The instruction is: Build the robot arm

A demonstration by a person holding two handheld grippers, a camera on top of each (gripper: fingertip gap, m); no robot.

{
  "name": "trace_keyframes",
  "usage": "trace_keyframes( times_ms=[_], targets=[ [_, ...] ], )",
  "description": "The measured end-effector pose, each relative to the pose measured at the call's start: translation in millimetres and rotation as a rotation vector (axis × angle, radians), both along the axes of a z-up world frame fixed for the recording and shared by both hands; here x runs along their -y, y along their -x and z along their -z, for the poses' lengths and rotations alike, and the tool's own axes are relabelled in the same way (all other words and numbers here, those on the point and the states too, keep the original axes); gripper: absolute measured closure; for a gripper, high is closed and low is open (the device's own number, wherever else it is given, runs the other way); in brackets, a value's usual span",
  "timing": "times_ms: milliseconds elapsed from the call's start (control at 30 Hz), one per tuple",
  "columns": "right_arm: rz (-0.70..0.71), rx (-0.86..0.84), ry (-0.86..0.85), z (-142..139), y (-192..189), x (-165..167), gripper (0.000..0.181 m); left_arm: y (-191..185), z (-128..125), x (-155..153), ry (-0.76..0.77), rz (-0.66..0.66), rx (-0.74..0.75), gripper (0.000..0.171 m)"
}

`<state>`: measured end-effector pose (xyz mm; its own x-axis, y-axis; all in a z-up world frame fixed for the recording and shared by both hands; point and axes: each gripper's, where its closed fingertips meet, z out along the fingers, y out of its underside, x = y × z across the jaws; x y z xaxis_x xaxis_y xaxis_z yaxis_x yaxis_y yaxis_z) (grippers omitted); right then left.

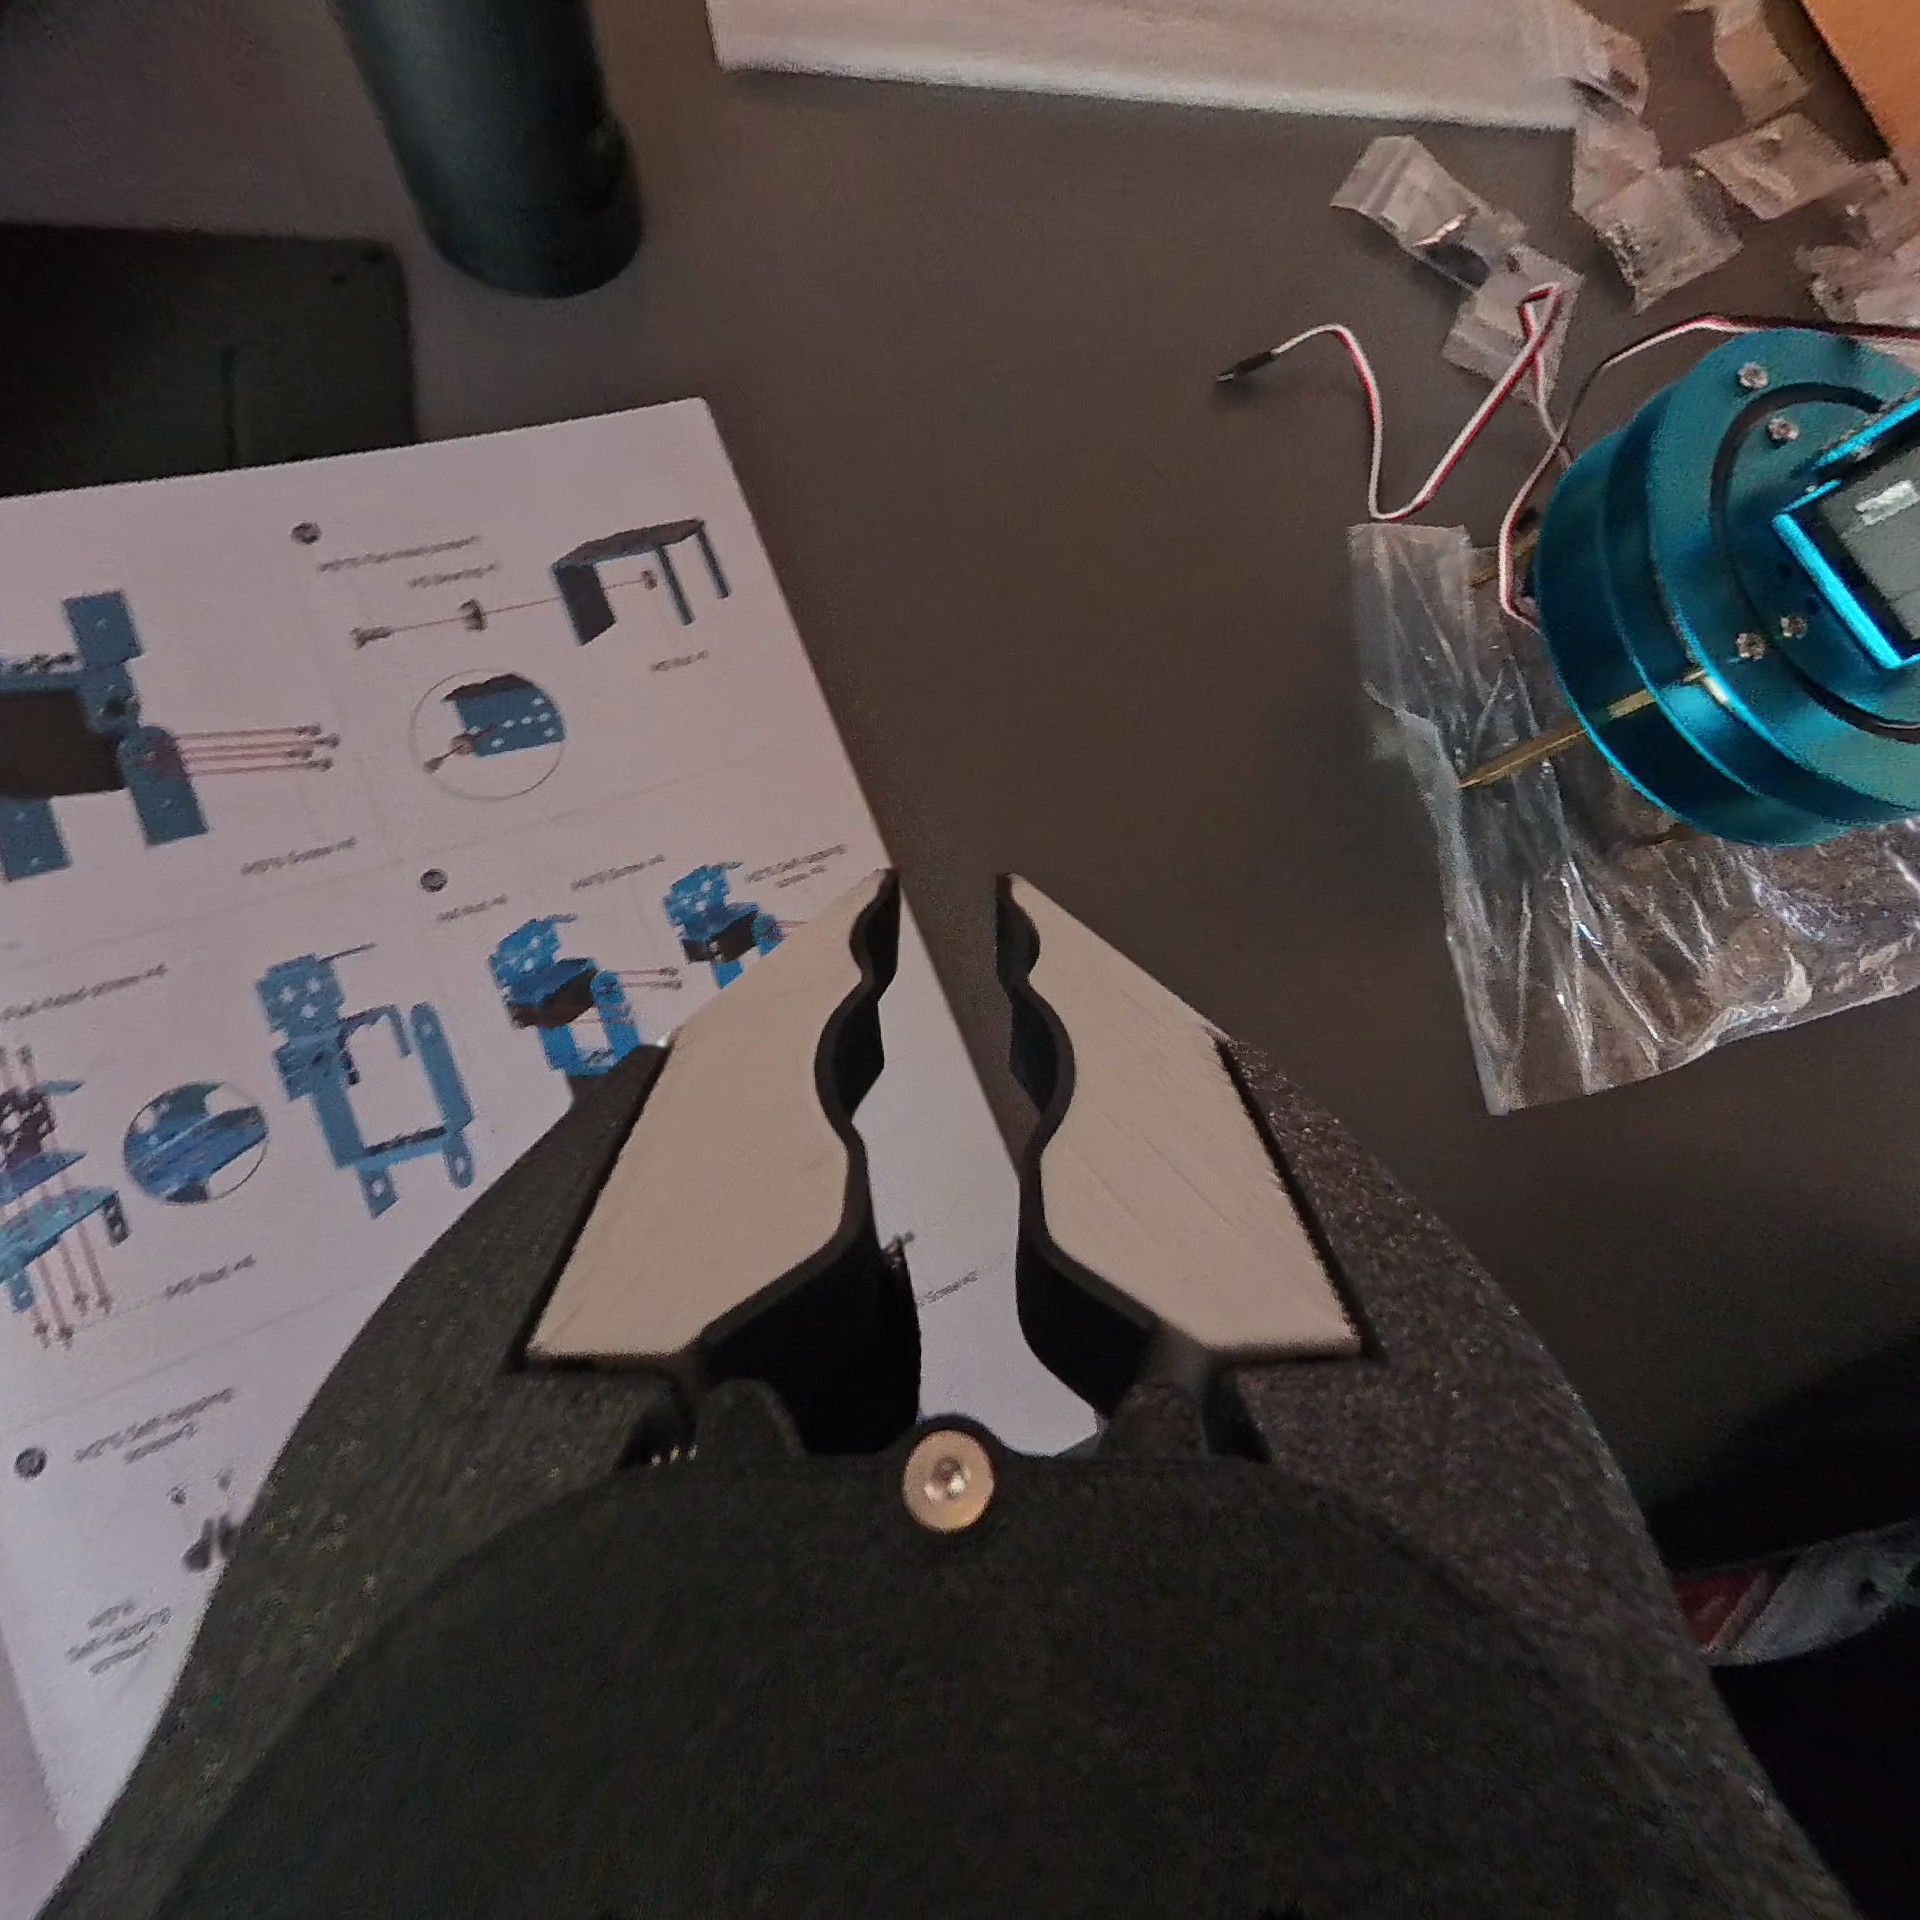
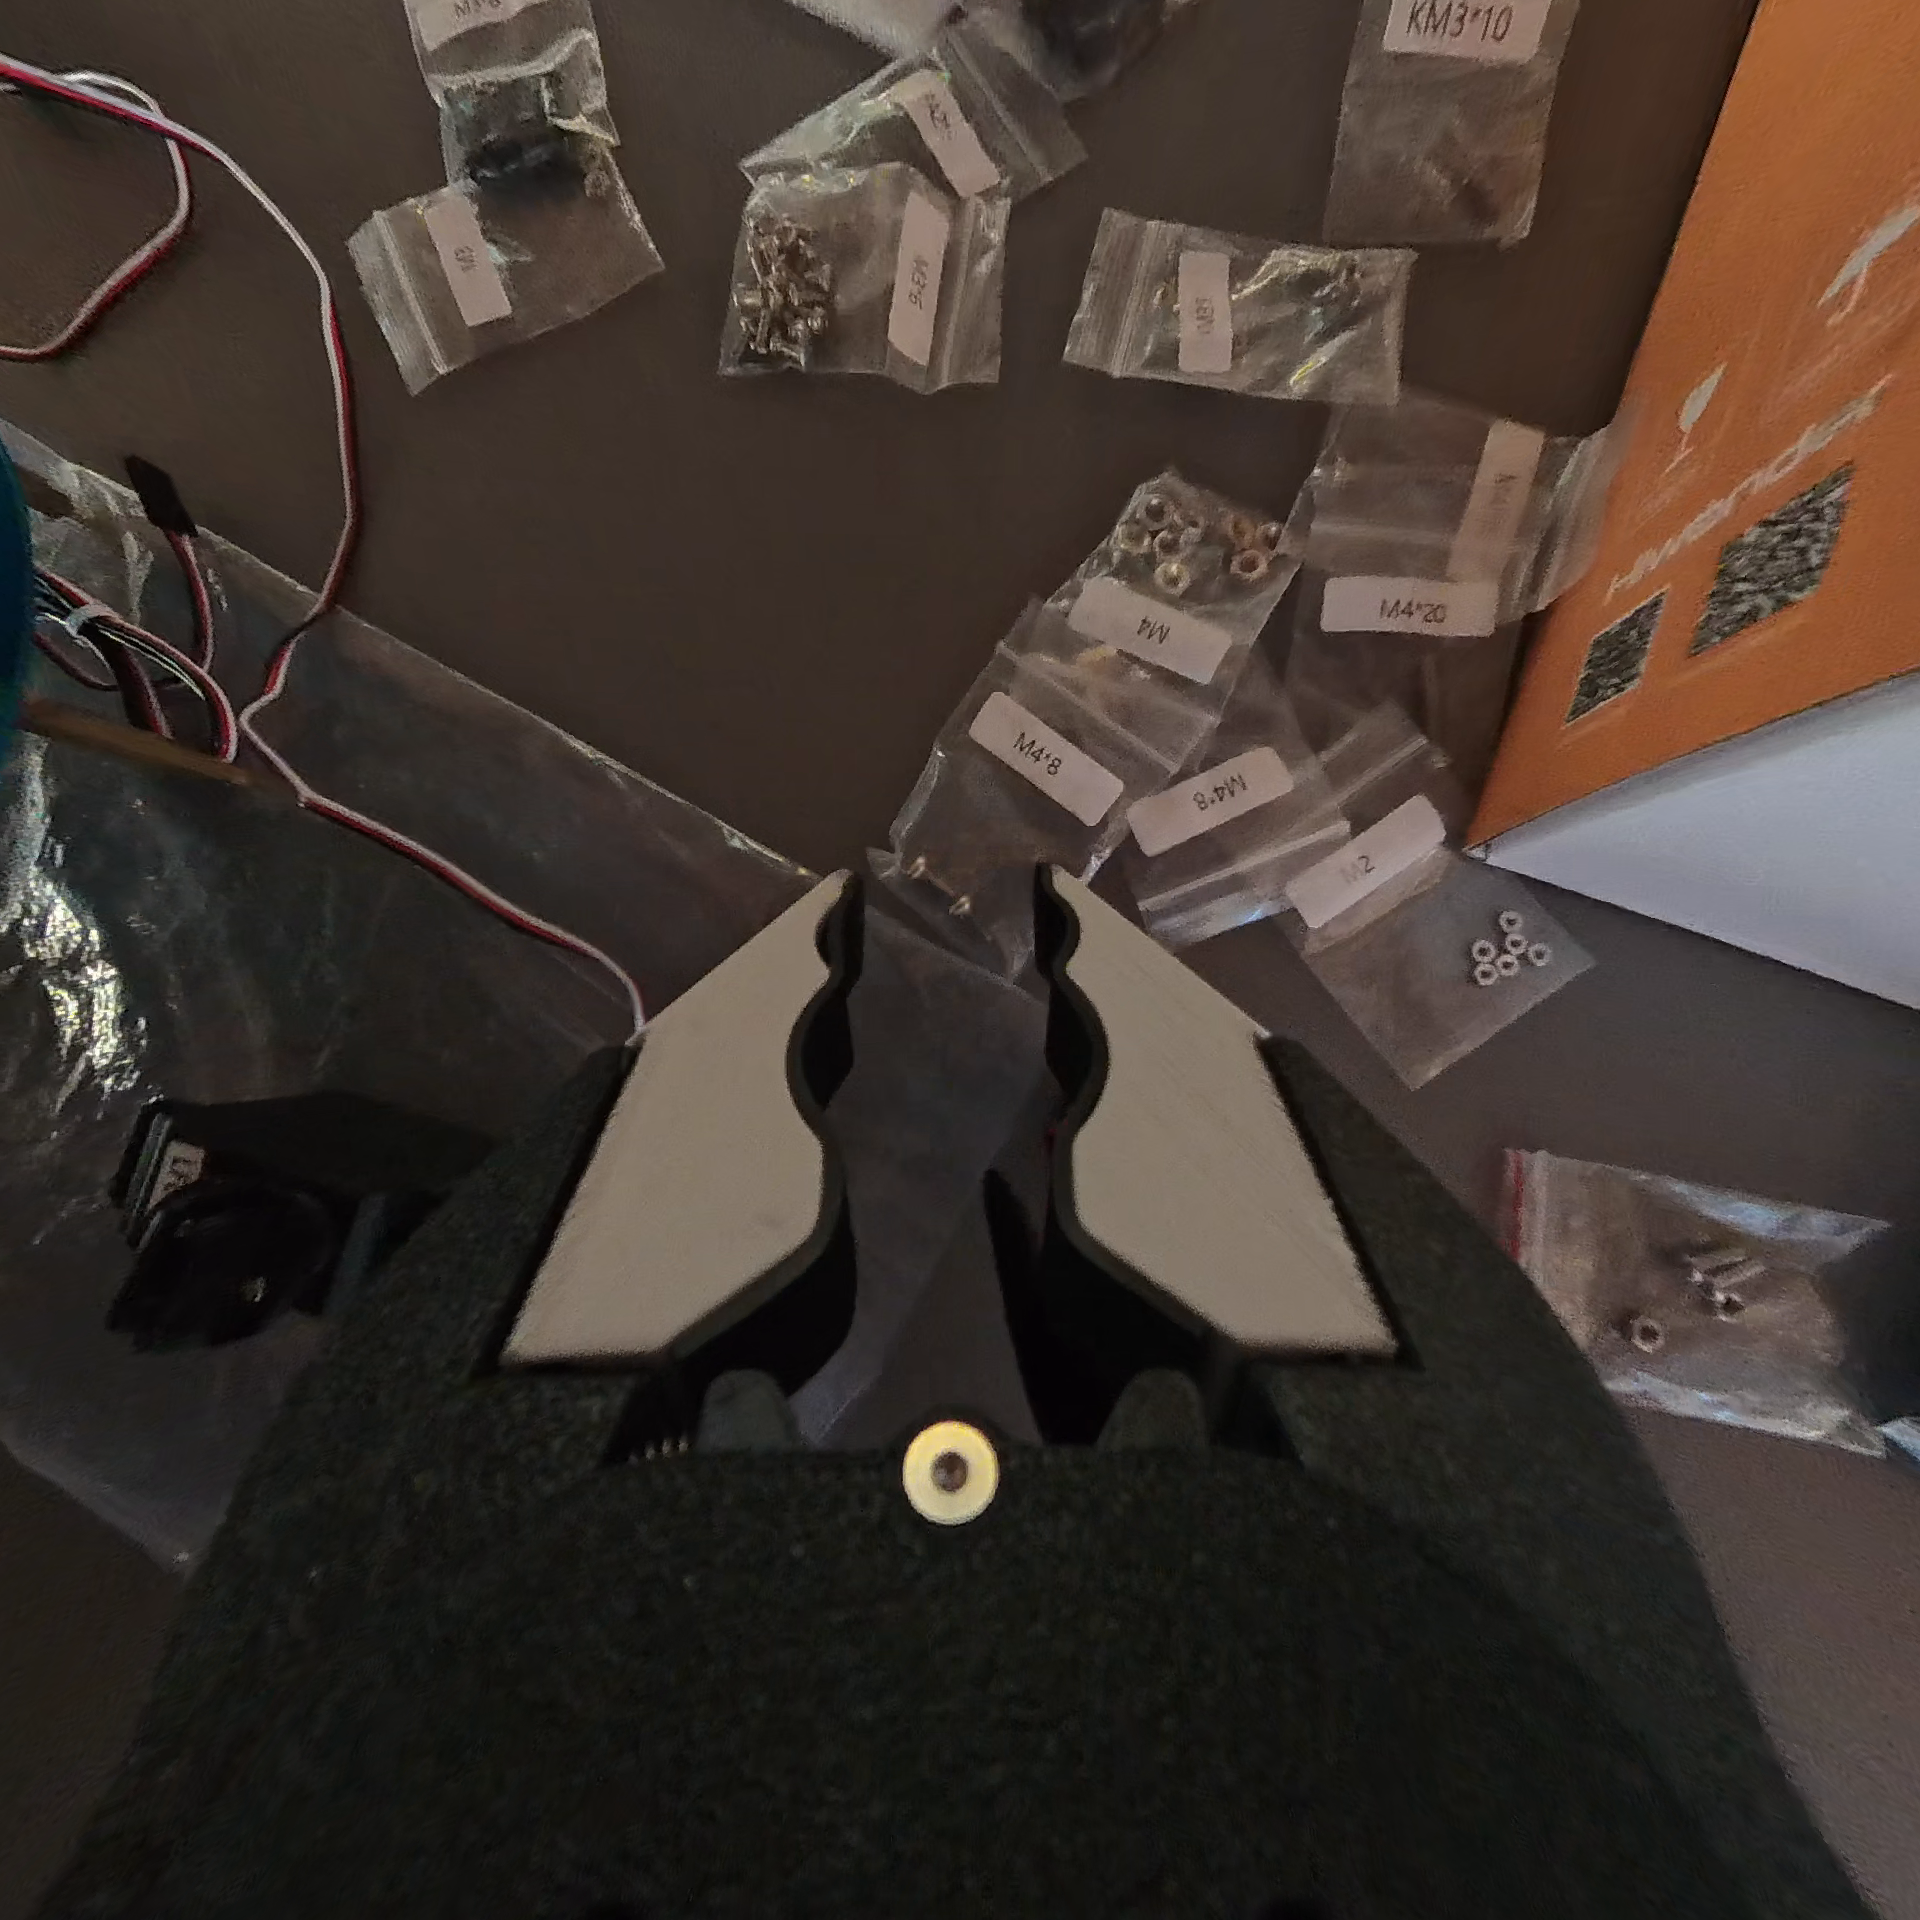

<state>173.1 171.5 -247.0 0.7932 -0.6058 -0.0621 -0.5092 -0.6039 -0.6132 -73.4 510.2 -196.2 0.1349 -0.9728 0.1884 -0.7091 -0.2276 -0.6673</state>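
Left gripper (image 1: 945, 883) parted over instruction sheet (image 1: 416, 831), right gripper (image 2: 948, 883) parted over screw bags (image 2: 1049, 779)

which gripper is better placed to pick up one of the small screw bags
Right. The right gripper hangs open directly over the small screw bags, jaws apart. The left gripper is open over the instruction sheet, away from them.

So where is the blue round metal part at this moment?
In the left wrist view, the blue round metal part is at the right edge, resting on a clear plastic bag, with red-white wires beside it.
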Motion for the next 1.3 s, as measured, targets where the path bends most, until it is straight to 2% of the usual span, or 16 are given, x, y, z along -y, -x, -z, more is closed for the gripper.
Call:
trace_keyframes(
  times_ms=[133,400,467,567,667,767,867,967,1067,1167,1233,1300],
  targets=[
    [-0.032,-0.014,-0.053,0.3,-1.2,-20.8,0.149,-5.3,0.1,12.3,-0.016,0.029,-0.007,0.154],
    [-0.118,-0.061,-0.111,-1.1,-8.8,-80.0,0.149,-4.2,-4.1,23.7,-0.024,0.001,-0.002,0.154],
    [-0.099,-0.03,-0.086,-7.0,-17.6,-69.9,0.148,-2.4,-5.1,24.9,-0.028,-0.011,-0.001,0.154],
    [0.011,0.034,-0.075,-18.7,-36.9,-28.3,0.149,0.8,-6.4,24.9,-0.021,-0.04,0.005,0.154],
    [0.097,0.039,-0.044,-13.0,-51.0,2.5,0.147,2.7,-5.7,27.2,-0.014,-0.048,0.005,0.154],
    [0.081,-0.029,-0.068,-2.6,-48.7,-6.1,0.149,4.8,-5.2,29.5,-0.026,-0.05,0.003,0.154],
    [0.055,-0.041,-0.071,-3.7,-46.5,-13.3,0.173,8.8,-8.6,31.7,-0.029,-0.066,0.008,0.154],
    [0.001,-0.001,-0.082,-22.7,-41.8,-10.8,0.181,16.4,-13.3,36.3,-0.035,-0.08,0.021,0.154],
    [-0.114,-0.004,-0.151,-54.7,-22.7,-9.3,0.181,23.6,-12.3,49.6,-0.042,-0.065,0.02,0.154],
    [-0.256,-0.091,-0.326,-91.1,13.3,-4.2,0.181,25.8,-17.2,80.6,-0.023,-0.027,0.06,0.154],
    [-0.284,-0.304,-0.474,-98.7,51.2,1.5,0.181,28.4,-16.9,108.1,-0.02,0.007,0.074,0.154],
    [-0.227,-0.425,-0.535,-86.1,80.6,15.0,0.181,31.7,-14.8,136.4,-0.023,0.027,0.083,0.154]
  ],
)
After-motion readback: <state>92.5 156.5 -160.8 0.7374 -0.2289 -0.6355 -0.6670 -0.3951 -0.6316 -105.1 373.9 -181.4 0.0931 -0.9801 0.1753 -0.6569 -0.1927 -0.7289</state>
